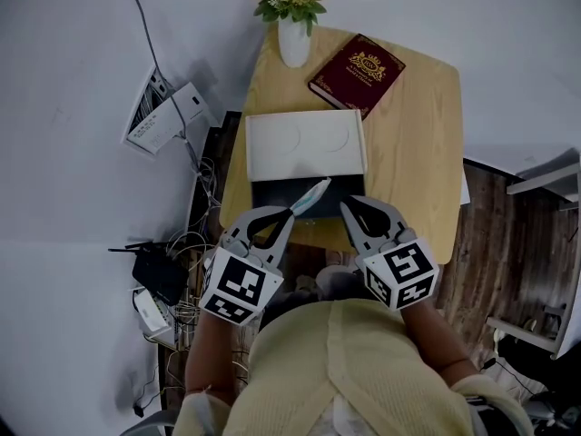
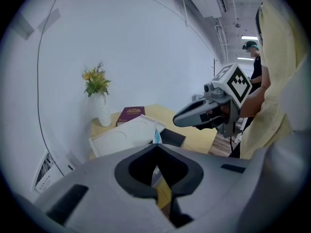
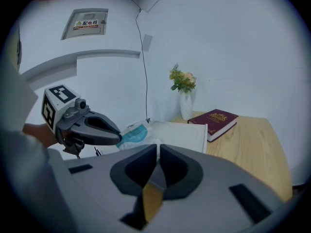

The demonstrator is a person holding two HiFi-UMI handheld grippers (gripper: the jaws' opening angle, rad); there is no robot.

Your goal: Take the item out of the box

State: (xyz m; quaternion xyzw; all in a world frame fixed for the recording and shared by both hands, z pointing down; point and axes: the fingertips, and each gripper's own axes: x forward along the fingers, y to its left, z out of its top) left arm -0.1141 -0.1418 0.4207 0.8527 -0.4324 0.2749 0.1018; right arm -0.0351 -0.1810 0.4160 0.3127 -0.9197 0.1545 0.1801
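Wooden table (image 1: 413, 134). On it an open box (image 1: 268, 196), dark inside, with its white lid (image 1: 306, 143) folded flat toward a vase of flowers (image 1: 293, 39). Red book (image 1: 357, 73) beside the vase, apart from the box.

Left gripper (image 1: 292, 211): pinching a thin white-and-teal packet (image 1: 313, 198) by one end, pads pressed together on it. Confirmed in the left gripper view by a sliver of packet (image 2: 156, 135) standing up just past the tips. From the right gripper view, a flat packet (image 3: 133, 134) sticking out beyond the closed tips, held up in front of the lid and touching nothing else.

Right gripper (image 1: 346, 205): just beside the packet, over the near right part of the box. Jaws closed on each other, nothing between them. No share in the hold.

Progress, by judgement: mostly done.
- Grasp made, with the packet up off the box floor and apparently above the rim, though hanging directly over the box.
- Left to do: carrying it out past the box outline, then setting it on bare table or keeping it in hand.
- Cannot tell whether anything else lies inside the box, which is too dim to read.

Caution: thin end-grip on a floppy packet, likely to swing or slip if moved fast.
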